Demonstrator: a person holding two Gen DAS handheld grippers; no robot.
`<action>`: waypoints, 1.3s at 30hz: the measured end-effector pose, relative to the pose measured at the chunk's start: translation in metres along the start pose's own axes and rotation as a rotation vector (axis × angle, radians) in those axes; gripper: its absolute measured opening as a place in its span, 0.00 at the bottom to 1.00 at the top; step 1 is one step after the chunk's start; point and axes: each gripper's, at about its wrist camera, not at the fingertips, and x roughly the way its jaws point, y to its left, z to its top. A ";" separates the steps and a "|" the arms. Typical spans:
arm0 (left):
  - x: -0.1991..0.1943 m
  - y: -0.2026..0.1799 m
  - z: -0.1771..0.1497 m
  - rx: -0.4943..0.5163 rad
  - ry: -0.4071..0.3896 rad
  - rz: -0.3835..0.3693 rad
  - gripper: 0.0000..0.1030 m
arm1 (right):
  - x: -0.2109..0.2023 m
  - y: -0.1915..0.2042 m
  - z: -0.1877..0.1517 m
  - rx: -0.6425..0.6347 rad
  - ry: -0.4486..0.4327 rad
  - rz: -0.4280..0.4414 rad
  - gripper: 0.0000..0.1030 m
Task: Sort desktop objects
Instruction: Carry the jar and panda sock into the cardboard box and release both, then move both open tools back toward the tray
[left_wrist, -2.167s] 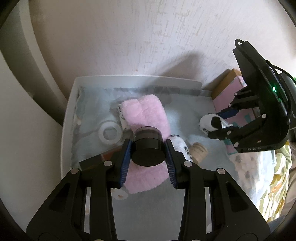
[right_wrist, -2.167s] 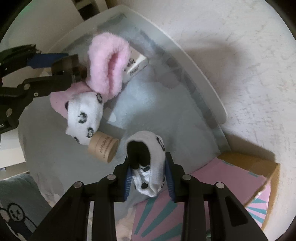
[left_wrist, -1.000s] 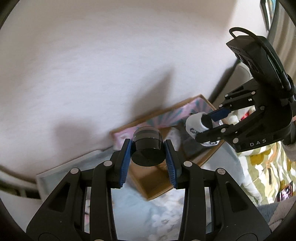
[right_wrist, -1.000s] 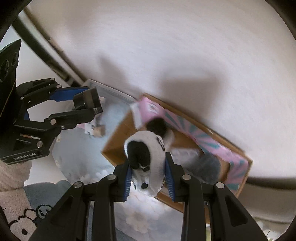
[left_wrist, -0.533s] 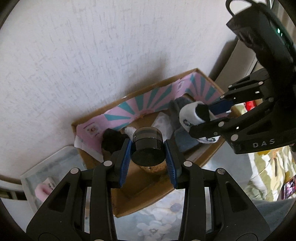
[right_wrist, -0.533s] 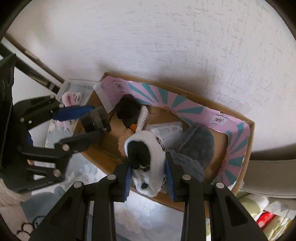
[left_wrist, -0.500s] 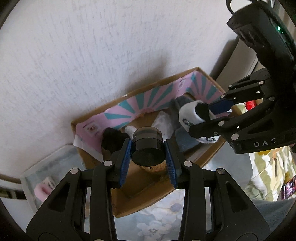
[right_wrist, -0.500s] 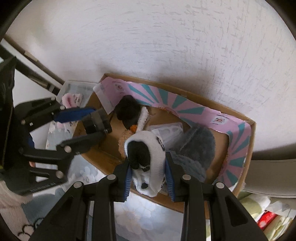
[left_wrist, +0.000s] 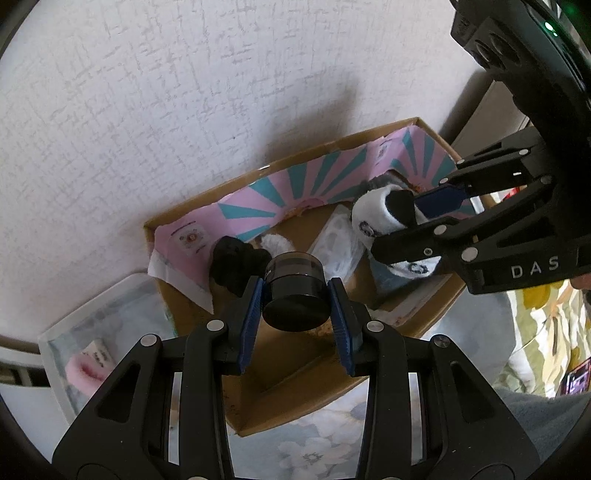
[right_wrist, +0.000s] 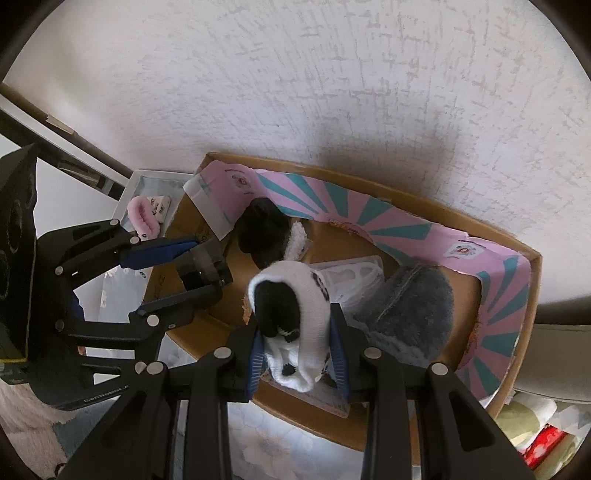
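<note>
— What's the left tool (left_wrist: 295, 308) got?
— A squat, glossy black jar (left_wrist: 295, 295), pinched tight between its blue pads, above the near-left part of the cardboard box (left_wrist: 317, 373).
— And the right tool (right_wrist: 298, 345)?
— Clamped on a soft knit white sock (right_wrist: 299, 295), black-patterned, over the box's near edge. Inside lie a fuzzy grey slipper (right_wrist: 413, 299) and black plush (right_wrist: 262, 229).

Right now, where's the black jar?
The black jar is clamped in the left gripper, held above the near-left part of the cardboard box, just in front of the black plush.
</note>
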 end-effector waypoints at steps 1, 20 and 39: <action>0.001 0.001 0.000 0.000 0.001 0.000 0.32 | 0.001 -0.001 0.001 0.002 0.003 0.001 0.29; -0.082 0.068 -0.004 -0.158 -0.144 0.104 1.00 | -0.055 0.005 0.002 -0.025 -0.137 -0.169 0.57; -0.223 0.155 -0.098 -0.289 -0.329 0.358 1.00 | -0.085 0.106 -0.003 -0.218 -0.262 -0.179 0.57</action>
